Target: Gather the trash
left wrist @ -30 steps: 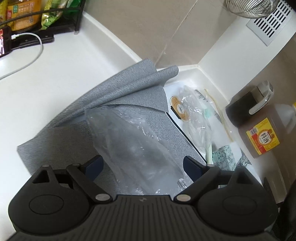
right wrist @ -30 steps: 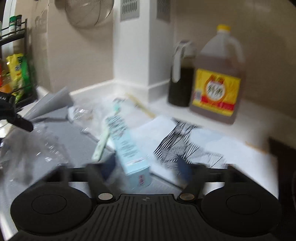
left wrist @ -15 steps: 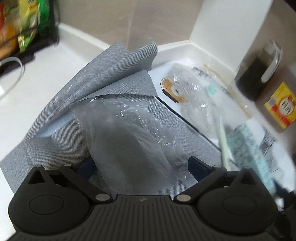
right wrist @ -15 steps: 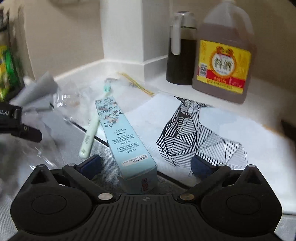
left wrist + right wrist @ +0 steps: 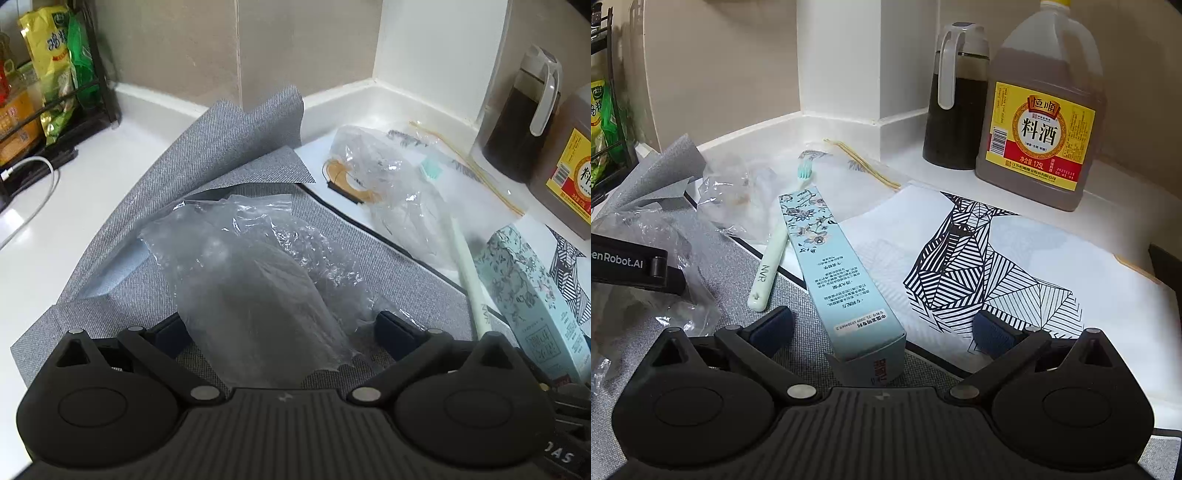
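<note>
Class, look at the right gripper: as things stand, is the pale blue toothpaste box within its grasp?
Probably yes. The right gripper is open, and the near end of the toothpaste box already lies between its fingers with nothing covering it; the toothbrush lies alongside, outside them.

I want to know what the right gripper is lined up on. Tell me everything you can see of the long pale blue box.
The box is a long, slim carton of pale blue card, printed with flowers at its far end and small text nearer. It lies flat, angled across the edge of the grey cloth onto the white printed sheet. Its near end flap looks open. A mint toothbrush lies along its left side. The right gripper stands open around its near end, pads apart from it.
</note>
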The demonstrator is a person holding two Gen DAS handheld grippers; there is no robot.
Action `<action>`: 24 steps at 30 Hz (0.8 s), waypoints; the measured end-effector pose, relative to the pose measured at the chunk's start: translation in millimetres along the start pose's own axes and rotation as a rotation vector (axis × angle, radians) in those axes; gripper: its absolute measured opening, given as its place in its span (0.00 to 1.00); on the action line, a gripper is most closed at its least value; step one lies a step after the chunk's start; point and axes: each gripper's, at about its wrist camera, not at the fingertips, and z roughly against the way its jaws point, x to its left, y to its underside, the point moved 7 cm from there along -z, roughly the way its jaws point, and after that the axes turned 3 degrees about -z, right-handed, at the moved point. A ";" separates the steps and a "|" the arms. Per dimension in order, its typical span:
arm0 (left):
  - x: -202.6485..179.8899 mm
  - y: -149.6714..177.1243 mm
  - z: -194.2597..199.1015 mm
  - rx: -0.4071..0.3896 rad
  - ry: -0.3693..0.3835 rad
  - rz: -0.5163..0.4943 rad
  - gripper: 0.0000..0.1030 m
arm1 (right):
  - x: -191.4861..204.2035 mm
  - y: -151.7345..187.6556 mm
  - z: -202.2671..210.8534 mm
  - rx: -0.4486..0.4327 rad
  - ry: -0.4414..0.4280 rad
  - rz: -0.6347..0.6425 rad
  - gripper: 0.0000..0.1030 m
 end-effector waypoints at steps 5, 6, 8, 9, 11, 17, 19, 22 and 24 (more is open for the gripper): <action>0.9 8.2 0.4 -0.185 -0.001 -0.008 1.00 | 0.0 0.2 0.0 0.000 0.000 0.000 1.00; 0.6 9.4 0.9 -0.198 -0.003 -0.008 1.00 | 0.1 0.2 0.0 0.000 0.000 0.000 1.00; 0.3 7.7 -0.1 -0.197 -0.002 -0.006 1.00 | 0.0 0.2 -0.1 0.000 0.000 -0.001 1.00; 0.2 7.4 -0.2 -0.198 -0.002 -0.007 1.00 | -0.2 0.0 -0.3 0.000 0.001 -0.001 1.00; 0.4 6.3 -0.7 -0.197 -0.001 -0.006 1.00 | -0.2 -0.1 -0.3 0.000 0.000 -0.001 1.00; 0.9 6.1 0.3 -0.198 -0.002 -0.006 1.00 | -0.2 0.3 -0.4 0.000 0.000 -0.002 1.00; 0.9 6.1 0.6 -0.198 -0.002 -0.006 1.00 | -0.1 0.4 -0.6 0.000 -0.001 -0.003 1.00; 1.0 6.1 1.1 -0.198 -0.002 -0.006 1.00 | -0.3 0.6 -0.5 0.000 0.003 0.000 1.00; 1.0 6.1 1.2 -0.198 -0.002 -0.006 1.00 | -0.4 0.7 -0.5 0.000 0.005 -0.003 1.00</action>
